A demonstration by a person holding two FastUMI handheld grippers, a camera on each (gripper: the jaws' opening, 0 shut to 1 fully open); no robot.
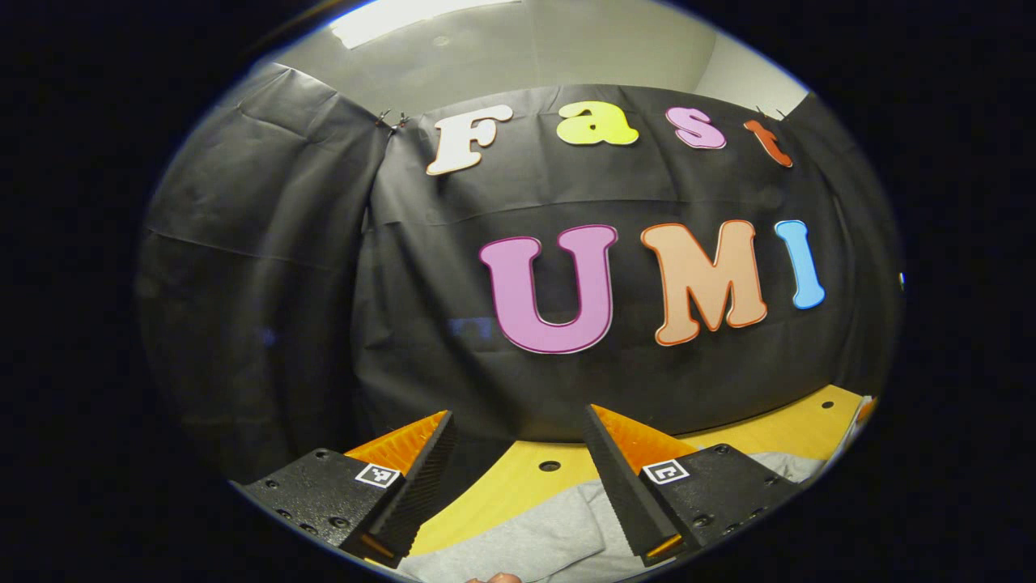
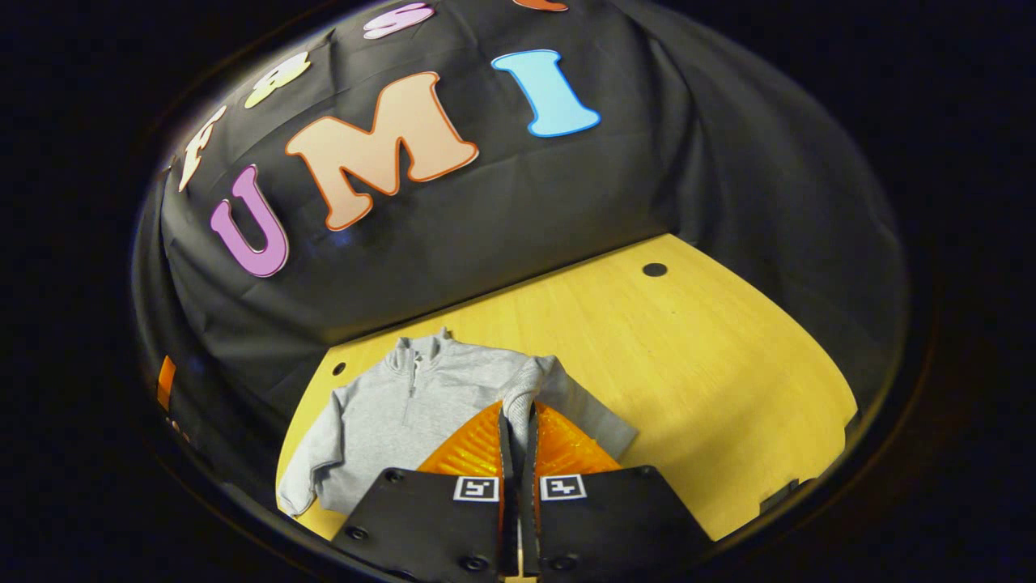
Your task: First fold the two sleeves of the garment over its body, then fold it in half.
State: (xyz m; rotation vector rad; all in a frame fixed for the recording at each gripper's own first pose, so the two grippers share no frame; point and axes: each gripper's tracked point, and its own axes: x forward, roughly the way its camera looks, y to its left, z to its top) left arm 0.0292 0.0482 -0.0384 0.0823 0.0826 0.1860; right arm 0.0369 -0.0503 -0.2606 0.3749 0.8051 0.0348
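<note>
While the right gripper [image 2: 516,421] pinches the grey zip-neck sweatshirt's [image 2: 405,405] sleeve [image 2: 526,389] on the yellow table [image 2: 688,348], carry it flat across the body; the left gripper [image 1: 518,461] hovers open.

The garment [image 2: 405,413] lies on the table [image 2: 688,356], near its back-left corner.

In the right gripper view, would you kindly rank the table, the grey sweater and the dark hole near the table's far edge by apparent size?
1. Table, largest.
2. Sweater, though the fingers hide part of it.
3. Hole, by far the smallest.
</note>
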